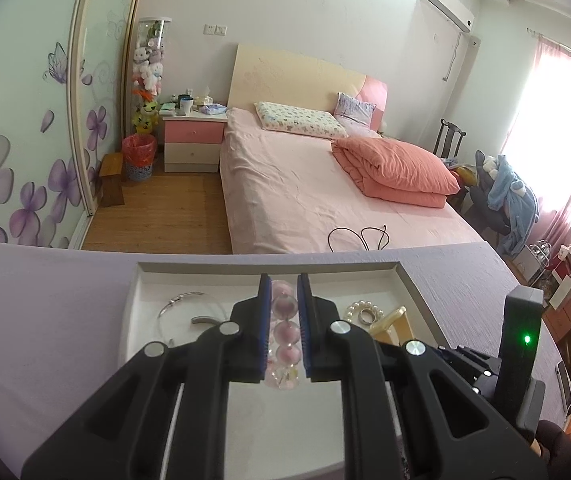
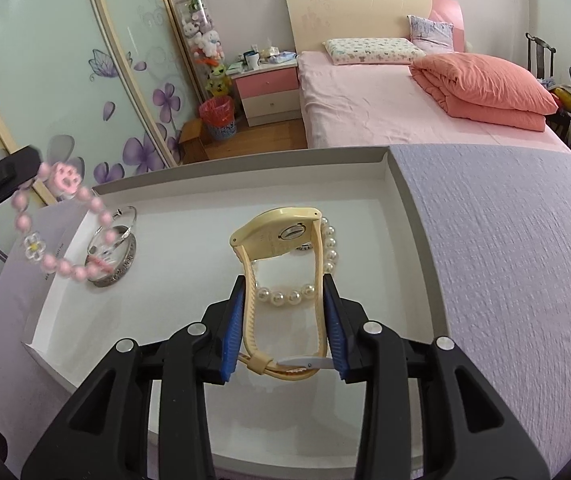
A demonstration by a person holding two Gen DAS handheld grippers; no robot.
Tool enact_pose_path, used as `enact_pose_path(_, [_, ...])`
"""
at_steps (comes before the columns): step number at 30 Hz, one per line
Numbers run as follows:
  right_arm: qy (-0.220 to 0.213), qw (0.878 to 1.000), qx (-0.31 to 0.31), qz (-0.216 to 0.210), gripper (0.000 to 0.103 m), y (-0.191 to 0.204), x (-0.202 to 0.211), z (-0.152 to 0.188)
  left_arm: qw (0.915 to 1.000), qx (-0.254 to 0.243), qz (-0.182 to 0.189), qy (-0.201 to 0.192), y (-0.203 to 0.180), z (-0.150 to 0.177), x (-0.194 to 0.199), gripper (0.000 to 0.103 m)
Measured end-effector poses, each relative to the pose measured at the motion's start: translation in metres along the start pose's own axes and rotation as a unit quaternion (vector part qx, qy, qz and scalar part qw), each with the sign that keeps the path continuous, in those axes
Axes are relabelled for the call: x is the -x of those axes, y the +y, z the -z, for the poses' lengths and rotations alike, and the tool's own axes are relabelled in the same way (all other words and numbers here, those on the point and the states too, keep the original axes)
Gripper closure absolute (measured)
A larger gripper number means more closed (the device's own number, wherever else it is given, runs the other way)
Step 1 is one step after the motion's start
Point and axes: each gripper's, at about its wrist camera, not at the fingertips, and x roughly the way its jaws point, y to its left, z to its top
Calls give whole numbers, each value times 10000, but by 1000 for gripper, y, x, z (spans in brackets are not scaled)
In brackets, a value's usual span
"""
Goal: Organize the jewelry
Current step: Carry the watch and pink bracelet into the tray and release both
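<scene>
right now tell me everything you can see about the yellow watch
The yellow watch is a pale cream wristwatch with a ribbed, rubbery-looking strap buckled into a closed loop. Its case back faces up, showing a round metal cover. The right gripper is shut on the strap, holding it over the white tray, in front of a pearl bracelet. Whether the case rests on anything is unclear.

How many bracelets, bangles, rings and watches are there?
Bead bracelets: 2, pink bracelet in the left claw, pearl bracelet in the tray
Silver bangles: 2
Rings: 1
Watches: 1, cream watch in the right claw
Total: 6
</scene>
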Motion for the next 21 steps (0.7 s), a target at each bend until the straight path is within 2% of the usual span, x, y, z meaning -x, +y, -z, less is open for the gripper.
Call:
enact_pose_path(5, [47,9999,115,82,59,5,-2,1,9999,22,58,147,-2,1,-22,90])
enact_pose_path(13, [-59,9997,213,103,41,9,5,2,9996,108,66,261,-1,2,-36,90])
enact_pose_path(18, [-88,9996,256,17,39,13,10,5,9994,157,102,274,3,2,-38,89])
enact_pose_path(19, [-96,9996,266,27,39,14,11,6,9995,156,106,236,3,2,-36,89])
enact_pose_path(21, [-108,9995,295,27,39,16,12,6,9996,169,118,201,3,1,-34,76])
